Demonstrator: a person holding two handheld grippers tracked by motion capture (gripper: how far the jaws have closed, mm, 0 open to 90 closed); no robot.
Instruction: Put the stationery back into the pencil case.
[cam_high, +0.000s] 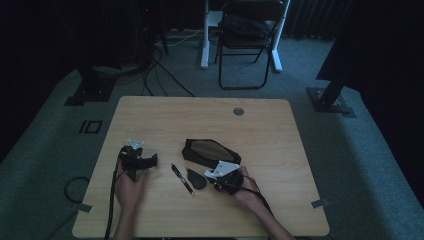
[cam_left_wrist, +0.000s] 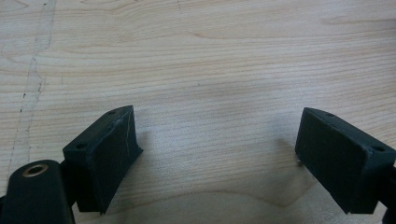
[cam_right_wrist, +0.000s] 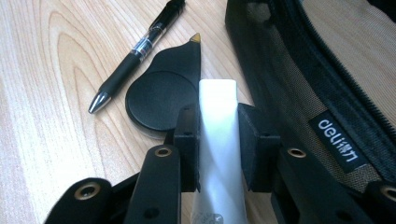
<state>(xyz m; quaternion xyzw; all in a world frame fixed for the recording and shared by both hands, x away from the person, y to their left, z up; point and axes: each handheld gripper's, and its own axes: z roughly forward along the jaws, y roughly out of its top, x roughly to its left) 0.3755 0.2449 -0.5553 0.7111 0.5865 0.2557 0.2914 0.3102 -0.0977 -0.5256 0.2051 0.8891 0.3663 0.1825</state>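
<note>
Grasping a white tube (cam_right_wrist: 217, 140) between its two black jaws, the right hand-held gripper (cam_right_wrist: 218, 126) hovers low over the wooden surface (cam_high: 150, 120), just beside an open black mesh pencil case (cam_right_wrist: 299, 79). A black teardrop-shaped piece (cam_right_wrist: 163, 93) and a black pen (cam_right_wrist: 135, 53) lie nearby. The left hand-held gripper (cam_left_wrist: 217, 144) rests well apart, jaws released and spread wide.

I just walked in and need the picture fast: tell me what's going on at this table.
A person works at a wooden table with a gripper in each hand. The right gripper is shut on a flat white piece, held beside an open black mesh pencil case. A black pen and a black teardrop-shaped item lie on the table nearby. The left gripper is open over bare wood, holding nothing.
</note>
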